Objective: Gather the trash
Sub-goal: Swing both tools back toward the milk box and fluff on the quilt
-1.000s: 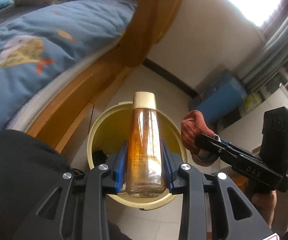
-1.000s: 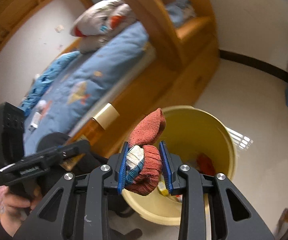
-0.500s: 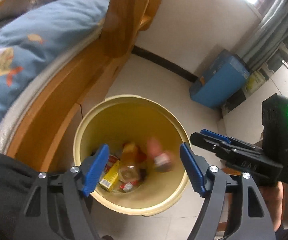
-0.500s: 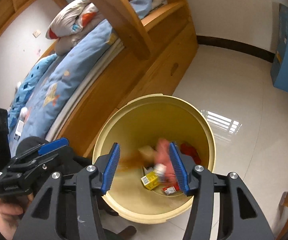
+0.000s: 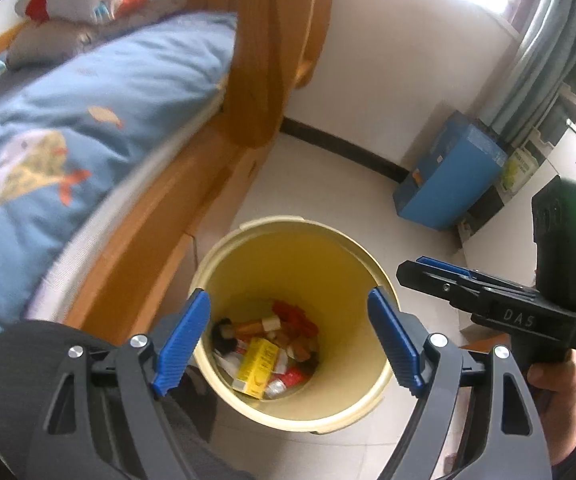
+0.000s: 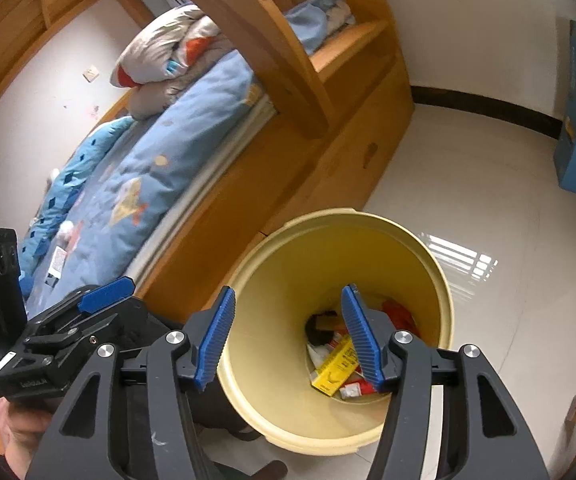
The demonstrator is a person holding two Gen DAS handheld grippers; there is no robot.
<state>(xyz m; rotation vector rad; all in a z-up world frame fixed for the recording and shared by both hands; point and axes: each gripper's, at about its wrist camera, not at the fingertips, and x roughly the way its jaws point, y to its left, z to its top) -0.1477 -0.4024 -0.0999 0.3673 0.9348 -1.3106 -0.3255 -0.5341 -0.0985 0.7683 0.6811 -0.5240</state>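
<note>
A pale yellow bin (image 5: 288, 240) stands on the floor by the bed; it also shows in the right wrist view (image 6: 439, 280). In it lie a yellow carton (image 5: 258, 364), an amber bottle (image 5: 254, 326), a red-brown sock (image 5: 293, 316) and other scraps. The carton also shows in the right wrist view (image 6: 333, 368). My left gripper (image 5: 289, 340) is open and empty above the bin. My right gripper (image 6: 288, 336) is open and empty above it too. The right gripper shows at the right of the left wrist view (image 5: 427, 270), and the left gripper at the lower left of the right wrist view (image 6: 104, 292).
A wooden bed (image 5: 192, 184) with a blue quilt (image 5: 68, 128) stands left of the bin. A blue box (image 5: 447, 184) stands by the wall and curtain. Pale floor tiles (image 6: 467, 184) lie beyond the bin. Small items lie on the quilt (image 6: 58, 260).
One second ago my left gripper held the amber bottle and my right held the sock. Both opened and dropped them into the bin, where they now lie.
</note>
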